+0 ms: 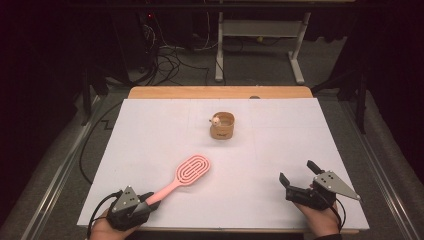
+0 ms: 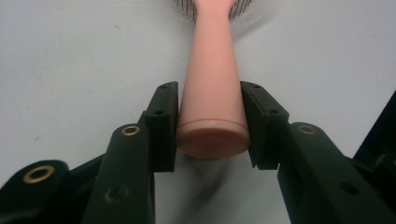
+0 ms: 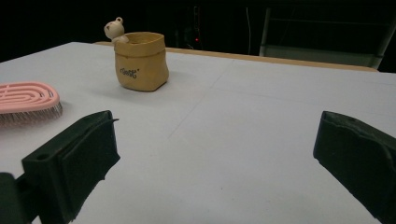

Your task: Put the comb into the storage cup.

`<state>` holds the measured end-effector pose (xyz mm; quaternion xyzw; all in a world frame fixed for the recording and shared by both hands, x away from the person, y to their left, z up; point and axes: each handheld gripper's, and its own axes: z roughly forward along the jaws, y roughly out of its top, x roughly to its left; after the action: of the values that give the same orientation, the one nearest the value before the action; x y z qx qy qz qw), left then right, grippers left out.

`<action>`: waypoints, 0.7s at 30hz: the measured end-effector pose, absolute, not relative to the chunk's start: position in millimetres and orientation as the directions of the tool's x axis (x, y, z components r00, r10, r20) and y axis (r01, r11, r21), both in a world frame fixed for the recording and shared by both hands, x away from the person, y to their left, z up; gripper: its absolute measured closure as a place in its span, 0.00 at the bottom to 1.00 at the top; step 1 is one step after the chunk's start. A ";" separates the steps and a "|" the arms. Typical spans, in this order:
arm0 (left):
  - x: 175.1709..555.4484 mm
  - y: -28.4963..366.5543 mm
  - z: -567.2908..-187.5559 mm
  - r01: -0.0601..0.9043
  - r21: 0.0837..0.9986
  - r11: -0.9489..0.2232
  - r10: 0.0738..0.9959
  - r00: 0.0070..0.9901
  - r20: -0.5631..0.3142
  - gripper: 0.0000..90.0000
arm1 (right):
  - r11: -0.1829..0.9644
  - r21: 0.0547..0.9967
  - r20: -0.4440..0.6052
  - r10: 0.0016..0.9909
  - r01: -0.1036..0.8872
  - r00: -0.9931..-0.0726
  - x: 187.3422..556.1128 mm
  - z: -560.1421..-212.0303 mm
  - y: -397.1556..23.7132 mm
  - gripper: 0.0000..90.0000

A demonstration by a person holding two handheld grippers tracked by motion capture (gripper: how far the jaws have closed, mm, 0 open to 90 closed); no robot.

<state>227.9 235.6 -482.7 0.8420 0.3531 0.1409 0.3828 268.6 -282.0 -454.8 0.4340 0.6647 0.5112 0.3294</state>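
From the high view, a pink plastic hairbrush with an oval slotted head point(image 1: 186, 175) lies on the white table sheet point(image 1: 150, 130), long axis running from near-left up toward the tan bag-shaped pot point(image 1: 222, 126). The left gripper point(image 1: 149, 199) pinches its handle end; the right gripper point(image 1: 299, 173) is spread.

The left gripper view shows both pads touching the handle.

The right gripper view shows bristles, a small bear figure point(image 3: 113, 30) and unreadable lettering on the pot.

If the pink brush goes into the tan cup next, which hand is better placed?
The left. Its tongs are closed on the pink brush at the handle end, bristles facing down on the table. The right tongs are open and hold nothing, though somewhat nearer the tan cup.
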 end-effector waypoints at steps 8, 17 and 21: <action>228.8 236.3 -483.2 0.490 0.758 -0.430 0.701 0.710 -0.061 0.57 | 0.104 0.966 0.000 0.914 0.235 -0.406 268.3 -453.8 -282.3 0.00; 228.8 237.3 -479.6 0.479 0.786 -0.391 0.700 0.709 -0.084 0.42 | 0.107 0.966 -0.002 0.915 0.236 -0.404 267.8 -453.4 -282.3 0.00; 231.6 236.3 -475.6 0.475 0.808 -0.347 0.696 0.708 -0.118 0.37 | 0.107 0.966 -0.003 0.915 0.236 -0.405 268.0 -453.6 -281.9 0.00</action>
<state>231.6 236.3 -475.6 0.8111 0.3611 0.1245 0.4429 268.0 -281.9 -453.6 0.4323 0.6655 0.5093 0.3329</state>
